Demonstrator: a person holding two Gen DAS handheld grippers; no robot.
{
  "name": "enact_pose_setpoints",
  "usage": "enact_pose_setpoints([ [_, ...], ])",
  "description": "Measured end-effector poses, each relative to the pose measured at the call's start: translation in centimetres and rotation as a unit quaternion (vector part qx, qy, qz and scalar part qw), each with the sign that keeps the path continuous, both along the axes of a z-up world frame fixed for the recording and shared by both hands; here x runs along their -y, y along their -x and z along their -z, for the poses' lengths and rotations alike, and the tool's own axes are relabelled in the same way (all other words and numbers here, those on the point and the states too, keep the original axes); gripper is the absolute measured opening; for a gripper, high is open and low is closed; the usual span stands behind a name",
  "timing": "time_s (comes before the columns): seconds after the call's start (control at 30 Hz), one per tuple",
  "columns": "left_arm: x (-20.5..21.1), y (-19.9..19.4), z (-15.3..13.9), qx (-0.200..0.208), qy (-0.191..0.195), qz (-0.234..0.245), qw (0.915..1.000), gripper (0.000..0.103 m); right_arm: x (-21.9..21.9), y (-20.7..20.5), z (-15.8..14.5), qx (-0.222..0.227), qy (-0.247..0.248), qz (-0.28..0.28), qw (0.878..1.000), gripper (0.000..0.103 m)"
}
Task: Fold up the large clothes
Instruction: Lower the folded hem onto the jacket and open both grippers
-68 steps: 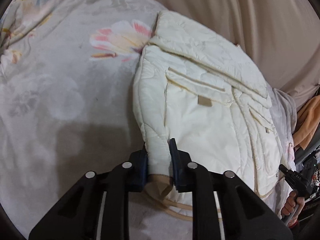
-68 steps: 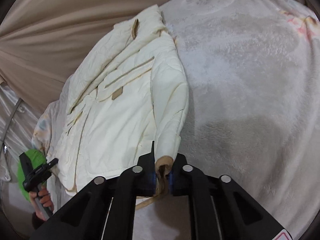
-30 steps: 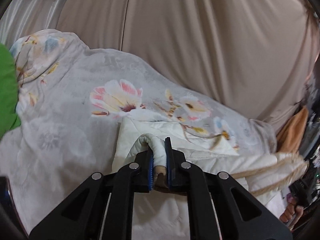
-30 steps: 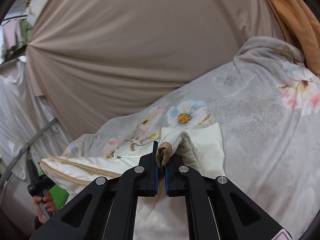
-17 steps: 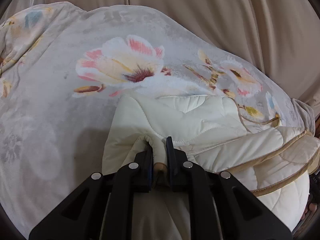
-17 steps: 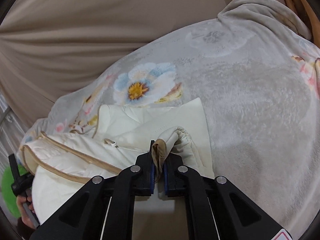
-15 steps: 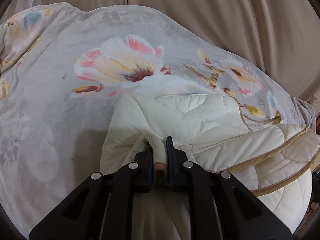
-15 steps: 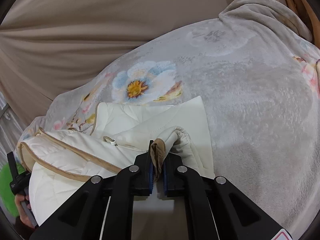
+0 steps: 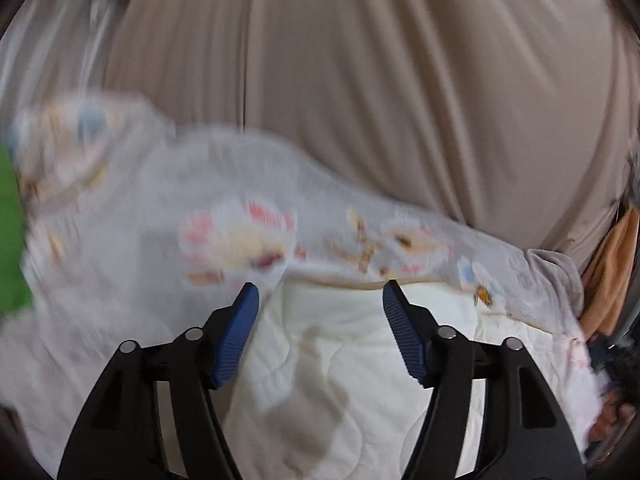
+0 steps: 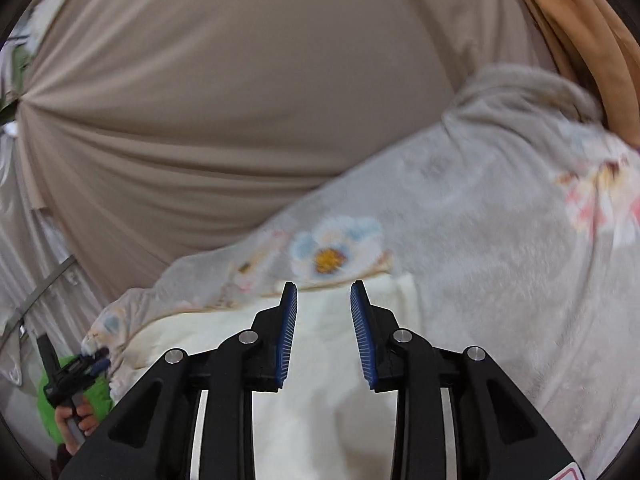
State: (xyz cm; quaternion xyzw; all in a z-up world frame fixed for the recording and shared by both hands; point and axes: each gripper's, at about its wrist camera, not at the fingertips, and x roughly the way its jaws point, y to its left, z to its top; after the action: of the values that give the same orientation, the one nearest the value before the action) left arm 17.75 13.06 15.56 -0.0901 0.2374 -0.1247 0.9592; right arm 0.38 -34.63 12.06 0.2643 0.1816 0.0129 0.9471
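Note:
A cream quilted jacket [image 9: 344,376] with tan trim lies folded on a grey floral blanket [image 9: 132,248]. My left gripper [image 9: 320,308] is open and empty, held just above the jacket's near part. In the right wrist view the jacket [image 10: 320,408] lies below my right gripper [image 10: 323,300], which is also open and empty above the jacket's far edge. The left wrist view is blurred by motion.
A beige curtain [image 10: 224,104] hangs behind the blanket [image 10: 500,264]. An orange cloth [image 10: 580,32] hangs at the right. Something green [image 9: 10,236] sits at the left edge. The left gripper with the hand holding it [image 10: 72,396] shows at the right wrist view's lower left.
Both grippers have let go of the jacket's sleeve cuffs and opened. Both have lifted and tilted up, so more curtain shows. The jacket now lies folded on the blanket.

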Motion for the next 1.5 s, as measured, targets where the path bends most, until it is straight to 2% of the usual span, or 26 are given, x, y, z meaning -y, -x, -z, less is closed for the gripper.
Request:
enact_pose_setpoints([
  [0.07,2.7,1.4,-2.0,0.040,-0.037,0.014,0.9984,0.066,-3.2,-0.7,-1.3,0.008,0.037,-0.035,0.999,0.029],
  [0.13,6.1,1.5,-2.3,0.042,-0.047,0.058,0.9963,0.068,-7.3,-2.3,-1.6,0.008,0.076,-0.085,0.993,0.029],
  [0.2,9.5,0.5,-1.3,0.015,-0.057,0.101,0.9931,0.068,-11.1,-4.2,-0.9,-0.006,0.115,-0.120,0.986,0.029],
  [0.3,14.5,-2.0,2.6,-0.047,-0.080,0.146,0.9848,0.068,-15.4,-7.0,1.4,-0.037,0.168,-0.166,0.971,0.027],
  [0.37,16.9,-3.9,5.9,-0.089,-0.104,0.155,0.9785,0.068,-16.8,-8.6,3.1,-0.058,0.194,-0.176,0.963,0.023],
  [0.47,17.2,-5.5,9.3,-0.116,-0.117,0.138,0.9766,0.068,-16.1,-10.9,5.6,-0.097,0.219,-0.154,0.959,0.022],
  [0.57,14.9,-6.2,10.2,-0.121,-0.098,0.131,0.9791,0.069,-11.8,-12.1,7.7,-0.123,0.185,-0.126,0.967,0.017],
  [0.63,13.7,-6.2,10.5,-0.110,-0.116,0.105,0.9815,0.069,-8.2,-12.3,8.6,-0.136,0.152,-0.088,0.975,0.016],
  [0.7,12.0,-6.5,11.1,-0.109,-0.118,0.092,0.9828,0.069,-4.9,-11.7,9.4,-0.150,0.129,-0.051,0.979,0.014],
  [0.77,10.3,-6.8,11.4,-0.111,-0.103,0.092,0.9842,0.069,-2.0,-10.8,10.4,-0.164,0.095,-0.032,0.981,0.000],
  [0.9,6.5,-6.9,11.2,-0.104,-0.104,0.035,0.9885,0.069,1.3,-8.8,11.4,-0.172,0.034,-0.004,0.985,0.000],
  [1.0,3.3,-7.3,10.6,-0.122,-0.063,0.020,0.9904,0.068,2.2,-7.6,10.7,-0.169,0.015,0.012,0.985,0.000],
  [1.03,2.2,-7.8,10.2,-0.134,-0.039,0.020,0.9900,0.068,2.5,-7.0,10.1,-0.162,0.016,0.022,0.986,0.002],
  [1.07,1.4,-8.1,9.8,-0.141,-0.021,0.021,0.9896,0.068,2.6,-6.6,9.2,-0.152,0.022,0.038,0.987,0.017],
  [1.1,0.8,-8.3,9.4,-0.145,-0.007,0.021,0.9891,0.073,2.8,-6.2,8.0,-0.138,0.031,0.057,0.988,0.024],
  [1.13,0.3,-8.5,8.8,-0.145,-0.002,0.004,0.9894,0.078,3.0,-6.2,7.1,-0.125,0.035,0.067,0.989,0.044],
  [1.17,-0.2,-8.7,8.2,-0.136,0.001,-0.018,0.9906,0.083,3.3,-6.1,6.5,-0.115,0.035,0.071,0.990,0.057],
  [1.23,-0.9,-9.0,7.5,-0.124,0.012,-0.037,0.9915,0.090,3.7,-7.1,6.0,-0.116,0.037,0.072,0.990,0.058],
  [1.33,-1.3,-11.0,8.3,-0.167,0.047,-0.032,0.9843,0.091,4.3,-9.7,7.4,-0.150,0.016,0.051,0.987,0.060],
  [1.37,-1.3,-11.7,8.9,-0.186,0.063,-0.022,0.9804,0.088,4.5,-10.7,8.5,-0.169,0.000,0.044,0.985,0.060],
  [1.4,-1.1,-12.1,9.5,-0.201,0.074,-0.011,0.9766,0.075,4.5,-11.3,9.2,-0.181,-0.009,0.040,0.983,0.060],
  [1.43,-0.7,-12.5,10.1,-0.217,0.076,-0.002,0.9733,0.058,4.4,-11.7,9.8,-0.188,-0.013,0.033,0.981,0.048],
  [1.47,-0.4,-12.6,10.4,-0.222,0.061,-0.007,0.9730,0.048,4.0,-11.9,10.0,-0.190,-0.012,0.022,0.981,0.019],
  [1.5,-0.1,-12.3,10.4,-0.216,0.057,-0.009,0.9747,0.024,3.5,-11.6,9.6,-0.178,-0.007,0.015,0.984,0.014],
])
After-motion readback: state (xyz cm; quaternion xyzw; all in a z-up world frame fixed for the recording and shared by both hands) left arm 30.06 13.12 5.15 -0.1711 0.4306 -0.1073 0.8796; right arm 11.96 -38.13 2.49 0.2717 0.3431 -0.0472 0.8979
